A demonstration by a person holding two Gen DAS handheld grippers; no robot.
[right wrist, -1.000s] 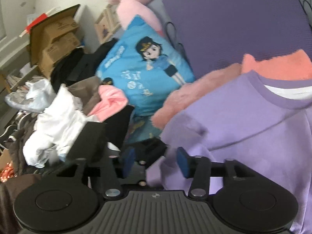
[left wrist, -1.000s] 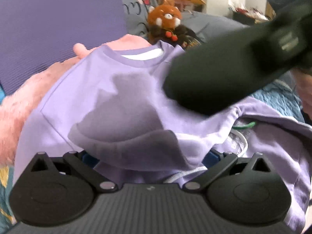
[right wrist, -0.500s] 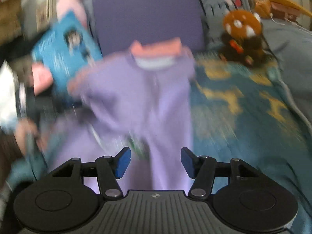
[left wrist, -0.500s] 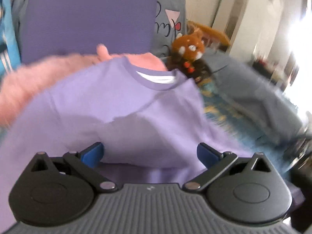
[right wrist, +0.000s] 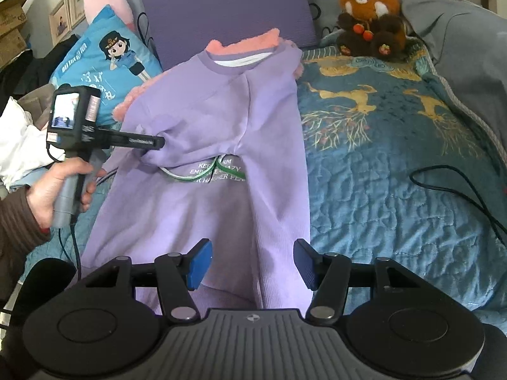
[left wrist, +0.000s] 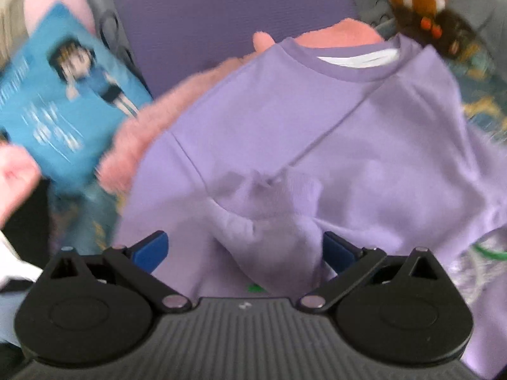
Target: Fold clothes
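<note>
Two blue-padded fingers of the right gripper [right wrist: 250,262] stand spread apart, released, above the lower part of a purple sweatshirt [right wrist: 221,120]. The left gripper [left wrist: 244,250] also has its fingers parted, with a bunched fold of the sweatshirt's fabric lying between them but not pinched. The right wrist view shows a hand [right wrist: 60,186] holding the left gripper's handle at the garment's left side. The sweatshirt lies spread on a blue quilt [right wrist: 396,164], collar resting on a pink fluffy cushion [right wrist: 244,42]. A cartoon pillow [right wrist: 107,63] and a plush toy [right wrist: 370,15] sit beyond.
</note>
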